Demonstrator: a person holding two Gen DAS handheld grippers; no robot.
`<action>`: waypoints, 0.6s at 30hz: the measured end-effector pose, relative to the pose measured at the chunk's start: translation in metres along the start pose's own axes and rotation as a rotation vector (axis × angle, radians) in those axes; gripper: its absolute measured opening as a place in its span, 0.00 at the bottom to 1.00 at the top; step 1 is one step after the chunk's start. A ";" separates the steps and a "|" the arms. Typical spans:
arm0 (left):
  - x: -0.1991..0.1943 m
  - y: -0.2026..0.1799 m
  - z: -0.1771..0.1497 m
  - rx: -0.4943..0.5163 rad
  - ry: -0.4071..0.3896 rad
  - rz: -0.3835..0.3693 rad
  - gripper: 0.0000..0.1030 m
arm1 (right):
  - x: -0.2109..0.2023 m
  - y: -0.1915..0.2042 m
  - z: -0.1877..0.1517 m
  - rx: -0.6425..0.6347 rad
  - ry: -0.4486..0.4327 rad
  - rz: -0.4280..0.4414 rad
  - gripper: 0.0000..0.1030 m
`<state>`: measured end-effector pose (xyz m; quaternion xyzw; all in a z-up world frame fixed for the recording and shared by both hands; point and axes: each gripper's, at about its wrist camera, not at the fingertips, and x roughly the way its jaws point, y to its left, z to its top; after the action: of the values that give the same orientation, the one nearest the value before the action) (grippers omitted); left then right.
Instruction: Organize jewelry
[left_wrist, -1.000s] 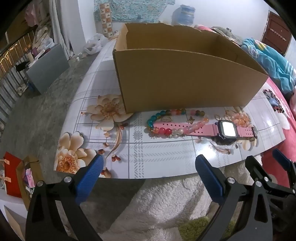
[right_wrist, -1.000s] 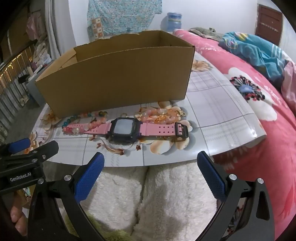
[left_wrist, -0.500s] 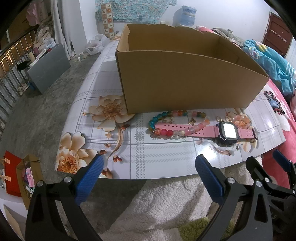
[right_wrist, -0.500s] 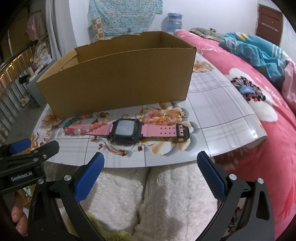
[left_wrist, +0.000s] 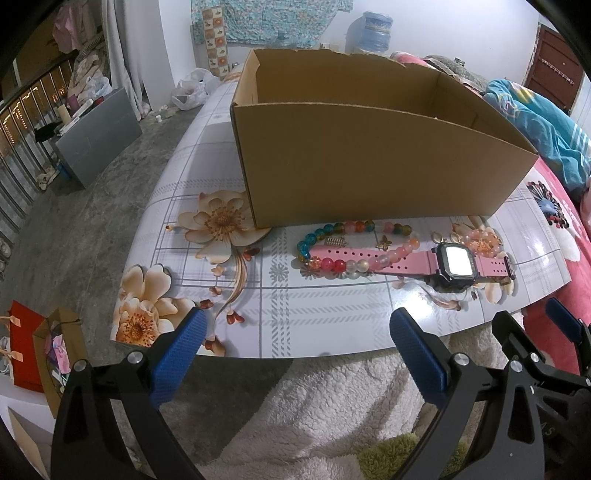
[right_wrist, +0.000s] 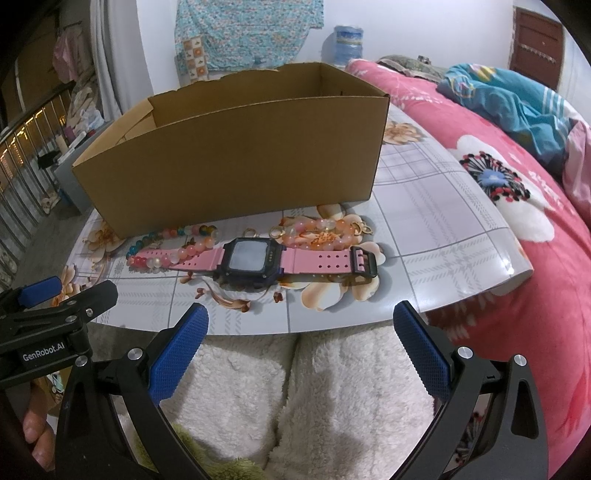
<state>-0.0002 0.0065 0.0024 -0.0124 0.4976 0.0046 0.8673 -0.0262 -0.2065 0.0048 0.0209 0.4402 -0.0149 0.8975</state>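
The cardboard box (left_wrist: 369, 162) stands open on the flowered bench (left_wrist: 332, 310), its floor hidden behind the near wall in both views, so I cannot tell whether anything lies inside. Just in front of it lies the jewelry: a multicoloured bead bracelet (left_wrist: 332, 258), a pink watch (right_wrist: 255, 260) with a dark case whose strap lies across the bracelet's beads, and a pale pink bead bracelet (right_wrist: 321, 230) partly hidden behind the watch. Small gold trinkets among the beads are too small to make out.

The left gripper (left_wrist: 295, 343) hovers at the bench's near edge, fingers spread wide and holding nothing. The right gripper (right_wrist: 299, 339) hovers likewise before the watch, fingers released and empty. Its body is cut off at the lower right of the left view. A hand (right_wrist: 33, 428) shows only as fingertips at the frame's corner.

Compared with a second ago, both cameras sit slightly nearer the bench; the jewelry and box have not moved.
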 end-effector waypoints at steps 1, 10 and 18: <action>0.000 0.000 0.000 0.000 0.000 0.000 0.95 | 0.000 0.000 0.000 0.000 0.000 0.000 0.93; -0.001 0.003 0.002 0.002 -0.003 0.004 0.95 | -0.001 0.003 0.000 -0.001 -0.001 0.000 0.93; -0.001 0.005 0.003 0.000 -0.002 0.006 0.95 | 0.001 0.004 0.001 -0.001 -0.001 0.000 0.93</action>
<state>0.0022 0.0111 0.0045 -0.0109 0.4967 0.0073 0.8678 -0.0251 -0.2029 0.0049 0.0202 0.4395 -0.0147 0.8979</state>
